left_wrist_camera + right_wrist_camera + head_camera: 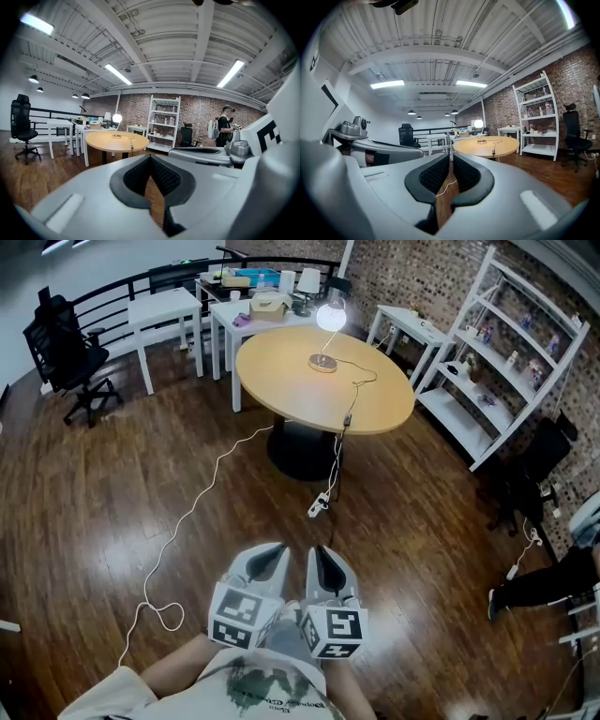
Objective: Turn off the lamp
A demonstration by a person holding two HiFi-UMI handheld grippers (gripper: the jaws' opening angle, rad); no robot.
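The lamp (330,317) is lit, its bulb glowing above a round base on the far part of the round wooden table (281,381). Its cord runs across the tabletop to an inline switch (347,418) at the near edge. My left gripper (275,557) and right gripper (321,559) are held side by side close to my chest, far from the table, both shut and holding nothing. In the left gripper view the lit lamp (117,118) stands far beyond the left gripper (150,159). The right gripper view shows the lamp (478,123) past the right gripper (451,159).
A power strip (319,505) lies on the wooden floor by the table's pedestal, and a white cable (187,517) trails left from it. A black office chair (70,352), white side tables (164,307) and white shelves (506,362) stand around. A person (224,126) stands at the right.
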